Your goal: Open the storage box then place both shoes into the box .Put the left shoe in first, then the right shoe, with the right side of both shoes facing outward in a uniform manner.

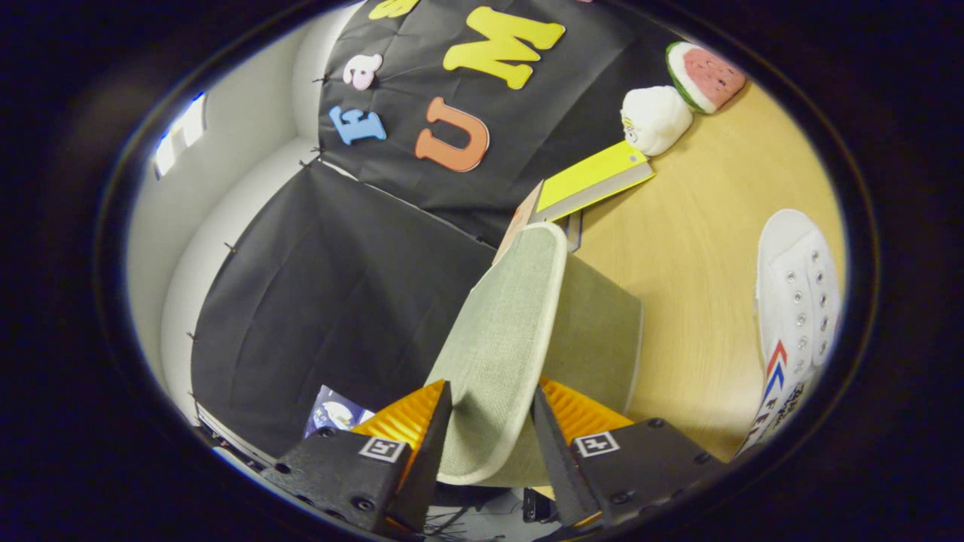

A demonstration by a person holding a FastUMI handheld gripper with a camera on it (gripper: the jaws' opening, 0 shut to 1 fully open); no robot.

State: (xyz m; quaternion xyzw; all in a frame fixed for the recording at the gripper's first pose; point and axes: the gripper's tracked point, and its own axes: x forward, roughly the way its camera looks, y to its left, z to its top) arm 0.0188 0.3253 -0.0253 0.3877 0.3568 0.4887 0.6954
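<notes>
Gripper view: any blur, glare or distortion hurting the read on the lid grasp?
Gripper view: strong fisheye bend and a tilted horizon, table curves; storage box lid between the fingers is sharp, fabric weave readable; gripper looks shut on it; white shoe beyond is stretched but legible; no glare on the lid, a bright window patch far off.

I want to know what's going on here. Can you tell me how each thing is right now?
Hand-held gripper: fingers on either side of the lid, seemingly shut on it.
Storage box lid: lifted, tilted up.
White shoe: on the table, outside the box.
Watermelon plush: lying on the table.
White plush: resting beside it.
</notes>
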